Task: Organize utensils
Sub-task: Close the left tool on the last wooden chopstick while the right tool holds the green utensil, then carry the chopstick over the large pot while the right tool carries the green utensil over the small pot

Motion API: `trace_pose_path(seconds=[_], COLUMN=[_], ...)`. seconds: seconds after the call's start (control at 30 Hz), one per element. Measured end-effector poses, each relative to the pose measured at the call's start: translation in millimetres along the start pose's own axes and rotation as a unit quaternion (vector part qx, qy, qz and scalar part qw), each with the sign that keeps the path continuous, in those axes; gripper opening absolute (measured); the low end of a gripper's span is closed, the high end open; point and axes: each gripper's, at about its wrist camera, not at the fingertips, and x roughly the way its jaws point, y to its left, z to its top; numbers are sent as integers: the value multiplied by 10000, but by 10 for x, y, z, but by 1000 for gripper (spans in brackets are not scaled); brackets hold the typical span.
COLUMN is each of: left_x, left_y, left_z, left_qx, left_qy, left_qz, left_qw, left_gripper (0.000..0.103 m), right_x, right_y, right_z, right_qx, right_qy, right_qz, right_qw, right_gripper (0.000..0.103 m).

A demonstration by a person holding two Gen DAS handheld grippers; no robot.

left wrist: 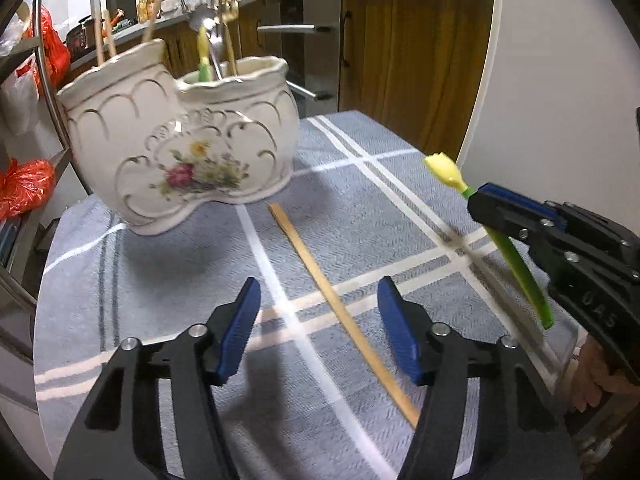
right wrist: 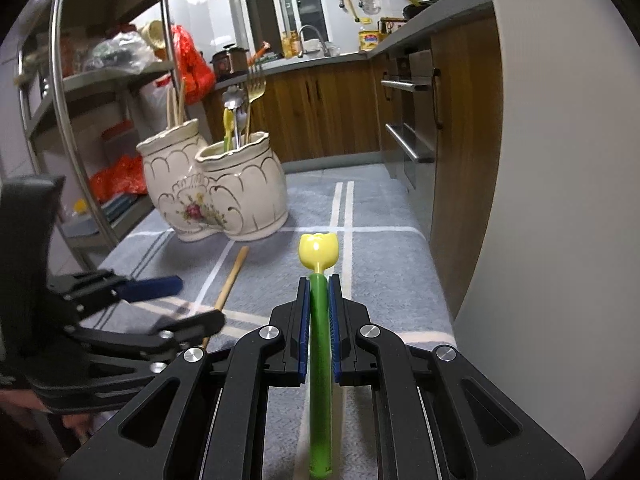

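Observation:
A wooden chopstick (left wrist: 320,280) lies on the grey checked cloth (left wrist: 360,208), running between the blue pads of my left gripper (left wrist: 318,320). The pads stand apart and do not touch it, so the gripper is open. My right gripper (right wrist: 319,284) is shut on the green handle of a utensil (right wrist: 320,360) with a yellow tulip-shaped end (right wrist: 319,252), held above the cloth. In the left wrist view the right gripper (left wrist: 480,204) carries the utensil (left wrist: 516,260) at the right. A white floral ceramic holder (left wrist: 180,152) (right wrist: 216,196) stands further back, with chopsticks in its taller cup and a fork and spoons in the lower cup.
A metal shelf rack (right wrist: 60,80) with red bags (left wrist: 24,184) stands left of the table. Wooden kitchen cabinets (right wrist: 328,112) with steel handles line the back and right. A white panel (right wrist: 540,160) rises close on the right. The cloth ends at the far table edge (left wrist: 352,114).

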Motion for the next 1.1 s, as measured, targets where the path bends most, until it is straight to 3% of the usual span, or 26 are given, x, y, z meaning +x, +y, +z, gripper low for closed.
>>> trace_pose_path(seconds=[0.2, 0.33, 0.37, 0.53, 0.67, 0.9, 1.1], left_x=[109, 131, 139, 127, -52, -502, -793], left_y=[-138, -152, -122, 104, 251, 474, 681], left_z=[36, 73, 81, 100, 62, -62, -52], left_qx=[108, 121, 108, 68, 115, 322, 271], left_qy=[183, 234, 255, 303, 68, -832, -1612], left_qz=[219, 131, 97, -125, -281, -677, -710], left_qw=[9995, 9996, 9996, 9994, 9995, 9937, 9840], left_gripper=[48, 14, 11, 6, 5, 6, 6], right_x=[-55, -83, -93, -138, -158, -196, -278], right_y=[-57, -53, -53, -35, -9, 83, 268], right_z=[-3, -3, -4, -18, -15, -21, 45], right_qx=[92, 94, 95, 51, -5, -95, -349], right_qy=[-47, -100, -112, -228, -310, -528, -947], right_qz=[83, 94, 98, 167, 158, 166, 229], right_qw=[9999, 9999, 9998, 9996, 9994, 9984, 9946], right_gripper=[10, 10, 10, 10, 10, 10, 10])
